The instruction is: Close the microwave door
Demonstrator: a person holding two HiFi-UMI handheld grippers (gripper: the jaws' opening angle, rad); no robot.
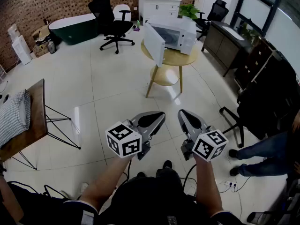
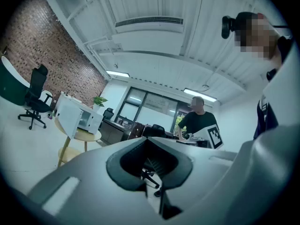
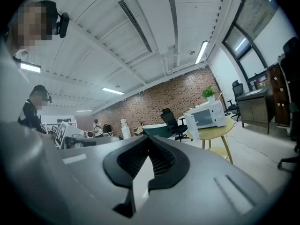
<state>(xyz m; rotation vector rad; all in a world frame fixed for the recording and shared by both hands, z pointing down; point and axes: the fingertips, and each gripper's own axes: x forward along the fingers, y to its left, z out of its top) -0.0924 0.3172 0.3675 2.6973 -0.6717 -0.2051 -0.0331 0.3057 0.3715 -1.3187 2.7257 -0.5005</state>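
Ahead, office chair (image 1: 112, 18) near microwave (image 1: 183, 32)

The left gripper (image 2: 146, 138) is seen with jaws pressed together, nothing between them. Far off, a microwave (image 2: 89, 117) is seen on a round table (image 2: 87, 135), its door (image 2: 68, 116) open.

White box-shaped microwave (image 1: 177, 33), upright on a round wooden table (image 1: 182, 58) at the far side of the room. Its door (image 1: 154, 44), a plain white panel hinged at the left edge, stands wide open, swung out over the table's near left rim, exposing the pale cooking cavity.
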